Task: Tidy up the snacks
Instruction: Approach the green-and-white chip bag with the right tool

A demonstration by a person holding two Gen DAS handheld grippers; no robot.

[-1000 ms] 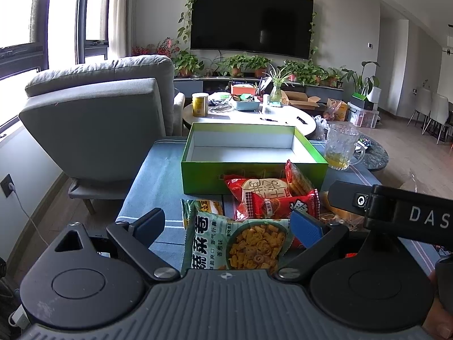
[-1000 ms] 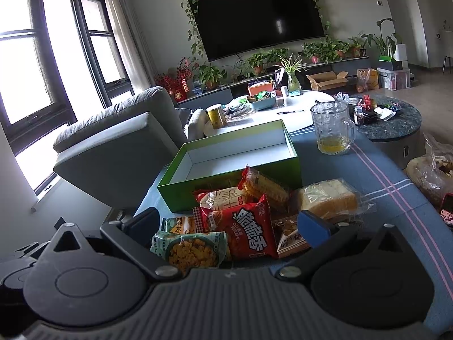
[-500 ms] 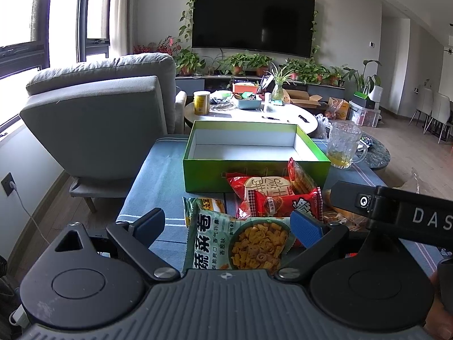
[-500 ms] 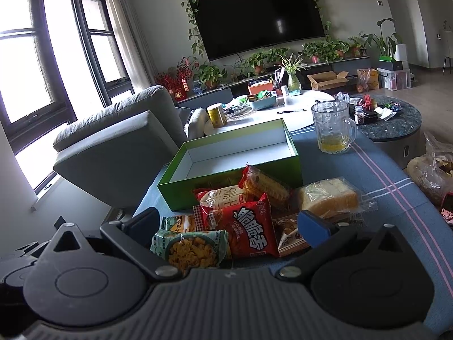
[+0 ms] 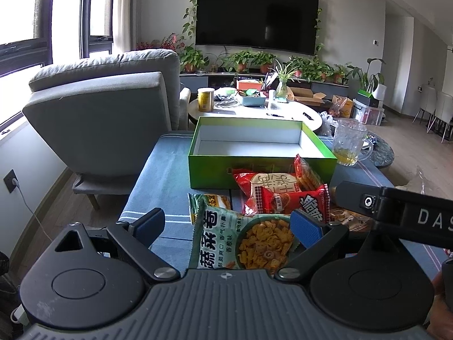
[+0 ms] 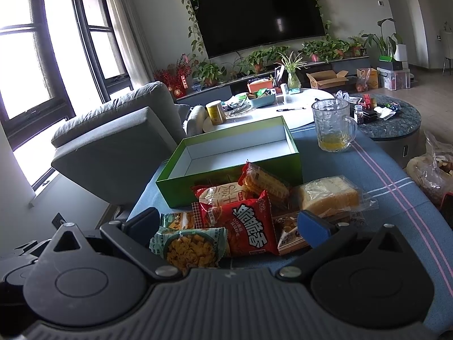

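An empty green box [image 5: 215, 170] with a white inside [image 6: 235, 150] stands on the blue tablecloth. In front of it lies a pile of snack packs: a green chip bag [image 5: 243, 240] [image 6: 192, 246], red bags [image 5: 286, 198] [image 6: 252, 226], a cracker pack [image 6: 266, 181] and wrapped bread [image 6: 328, 195]. My left gripper [image 5: 228, 225] is open, with the green chip bag between its fingers, not clamped. My right gripper [image 6: 228, 223] is open just before the pile; its body shows in the left wrist view [image 5: 396, 206].
A glass mug [image 6: 334, 124] with a little yellow liquid stands right of the box. A grey armchair [image 5: 104, 119] is to the left. A white round table [image 5: 254, 110] with clutter and a dark round table [image 6: 396, 121] lie beyond.
My left gripper has edged slightly forward over the green chip bag. The right gripper has barely moved.
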